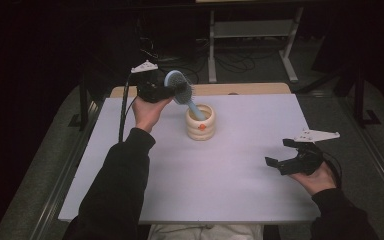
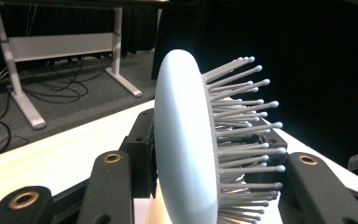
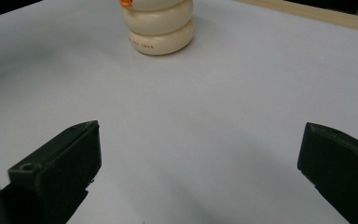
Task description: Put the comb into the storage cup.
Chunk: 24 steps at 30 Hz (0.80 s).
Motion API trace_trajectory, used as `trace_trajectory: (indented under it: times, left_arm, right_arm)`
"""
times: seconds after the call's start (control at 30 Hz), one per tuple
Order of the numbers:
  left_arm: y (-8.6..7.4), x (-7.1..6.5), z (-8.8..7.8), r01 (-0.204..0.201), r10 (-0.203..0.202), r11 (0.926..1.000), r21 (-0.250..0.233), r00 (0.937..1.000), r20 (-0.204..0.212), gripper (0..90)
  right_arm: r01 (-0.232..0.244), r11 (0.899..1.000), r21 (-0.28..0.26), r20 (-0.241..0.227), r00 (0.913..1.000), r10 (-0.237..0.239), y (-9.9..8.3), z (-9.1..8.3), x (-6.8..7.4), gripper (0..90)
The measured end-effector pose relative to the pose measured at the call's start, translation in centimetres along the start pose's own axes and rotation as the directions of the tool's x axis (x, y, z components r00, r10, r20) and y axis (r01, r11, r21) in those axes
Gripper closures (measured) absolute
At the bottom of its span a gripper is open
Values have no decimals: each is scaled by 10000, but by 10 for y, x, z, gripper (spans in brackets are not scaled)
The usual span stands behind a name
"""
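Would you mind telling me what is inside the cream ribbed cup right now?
The light-blue handle of the hairbrush dips into the cream ribbed cup, its head clamped in the left gripper. The cup's wall hides the handle's tip and the bottom.

Pale blue hairbrush (image 1: 180, 87), cream ribbed cup (image 1: 200, 125) with orange spot, white table (image 1: 220, 175)

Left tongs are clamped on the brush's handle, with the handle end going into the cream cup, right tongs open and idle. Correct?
Not quite. The left tongs clamp the head of the hairbrush, not its handle; the left gripper view shows the pads on the head's back and bristle side. The handle end does dip into the cream cup, and the right tongs are open and idle.
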<state>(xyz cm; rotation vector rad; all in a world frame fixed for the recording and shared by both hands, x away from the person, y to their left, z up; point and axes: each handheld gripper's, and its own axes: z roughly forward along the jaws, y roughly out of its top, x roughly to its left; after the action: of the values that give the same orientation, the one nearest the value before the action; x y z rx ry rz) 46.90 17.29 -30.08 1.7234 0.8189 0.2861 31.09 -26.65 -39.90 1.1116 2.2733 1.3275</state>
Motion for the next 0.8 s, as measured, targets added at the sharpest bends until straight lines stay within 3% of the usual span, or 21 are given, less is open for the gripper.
trace_trajectory:
  times: [0.17,0.8]
  left_arm:
    - [-8,2,4,86,-87,9999,131,10000,9,525]
    - [-33,9,17,657,-660,9976,196,9978,118,521]
  right_arm:
    - [69,9994,-327,178,9998,-63,-1,-3,1,0]
    - [11,9996,-285,172,9999,-6,-4,-2,2,0]
